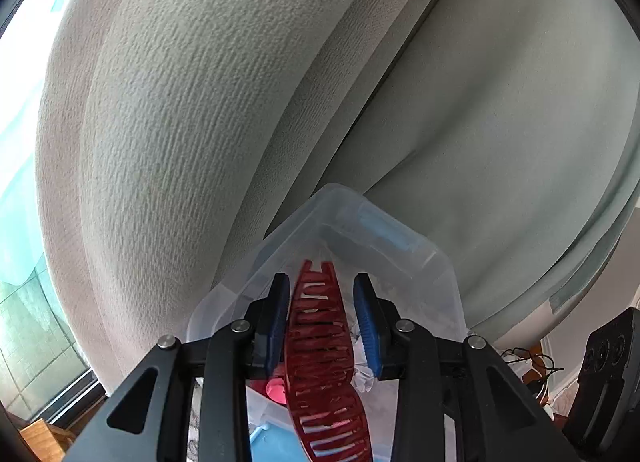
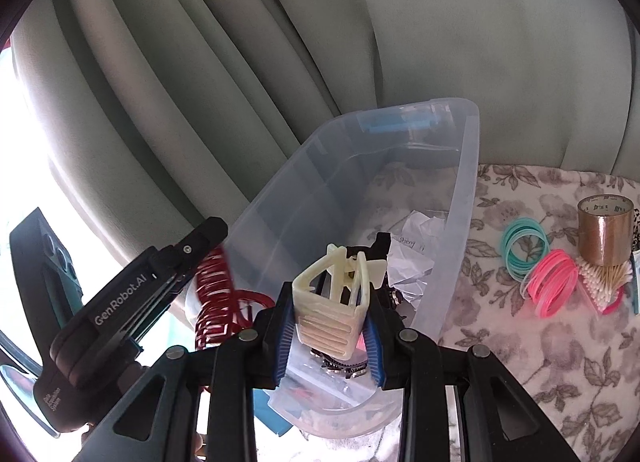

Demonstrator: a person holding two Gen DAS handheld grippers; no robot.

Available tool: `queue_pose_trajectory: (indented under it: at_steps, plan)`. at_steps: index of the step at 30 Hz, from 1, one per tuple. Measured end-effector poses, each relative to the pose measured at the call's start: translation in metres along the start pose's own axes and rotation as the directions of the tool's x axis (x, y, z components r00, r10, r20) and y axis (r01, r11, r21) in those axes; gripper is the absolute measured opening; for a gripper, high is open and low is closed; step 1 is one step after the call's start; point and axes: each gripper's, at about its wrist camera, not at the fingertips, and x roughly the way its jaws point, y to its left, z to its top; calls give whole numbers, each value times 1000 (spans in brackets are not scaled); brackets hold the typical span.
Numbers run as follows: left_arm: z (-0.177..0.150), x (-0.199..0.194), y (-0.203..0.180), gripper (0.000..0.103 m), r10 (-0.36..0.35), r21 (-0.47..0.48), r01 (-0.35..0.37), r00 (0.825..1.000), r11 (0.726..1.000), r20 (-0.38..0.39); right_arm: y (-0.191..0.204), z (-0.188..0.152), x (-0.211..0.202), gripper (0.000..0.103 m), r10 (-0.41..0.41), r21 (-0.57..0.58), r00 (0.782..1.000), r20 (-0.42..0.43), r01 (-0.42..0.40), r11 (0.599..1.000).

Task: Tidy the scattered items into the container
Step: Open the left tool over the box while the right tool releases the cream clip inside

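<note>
- Holding two hair clips at the clear plastic bin (image 2: 460, 166), you have both grippers close to its rim; take the bin as the landmark for every place below.
- Your left gripper (image 1: 322, 316) has its blue pads (image 1: 366, 318) standing apart on either side of a dark red claw clip (image 1: 324, 342). Whether either pad actually presses the clip cannot be told. In the right wrist view the clip shows outside the bin's near-left wall.
- Your right gripper (image 2: 330, 332) pinches a cream claw clip (image 2: 336, 294) between its pads, above the near end of the bin.
- Inside the bin lie crumpled white paper (image 2: 416, 246) and some small dark pieces, too blurred to name.
- Outside the bin, to its right on the floral cloth (image 2: 540, 362), remain a teal bundle of hair bands (image 2: 524, 246), a pink bundle of hair bands (image 2: 554, 282), a roll of brown tape (image 2: 606, 228) and a pack of cotton swabs (image 2: 600, 278).
- Risk: the red clip, if loosely held, may slip and fall outside the wall; it looks long and curved, so it may pivot between the pads.
- Risk: the cream clip, let go too near the rim, may catch on the edge and tip outward.
- Risk: the two grippers sit close together at the near-left corner, so crossing paths could knock one clip loose or shove the light bin along the cloth.
</note>
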Motion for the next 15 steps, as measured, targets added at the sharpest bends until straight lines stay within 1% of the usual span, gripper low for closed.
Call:
queue_pose_trajectory:
  at_steps: [3,6,8,12,15]
  plan:
    - [4,1,-3,31,-13,4,13,1000,1000,9,-1,1,2,34,-1,-1,1000,1,1,1000]
    - [5,2,-2,31,-10,5,10,1000,1000,3,-2,1,3,36,-3,-3,1000,3,3,1000]
    - [13,6,-3,31,-7,1,7,1000,1000,-5,-3,2,3,39,4,-2,1000,3,-4,1000]
    - [9,12,-2,31,-2,-16,1,1000,1000,-31,-1,2,3,47,13,-6,1000,4,-13,1000]
    - [6,12,2,32,15,-28,-16,999,999,-42,1,2,2,50,15,-13,1000,5,-15,1000]
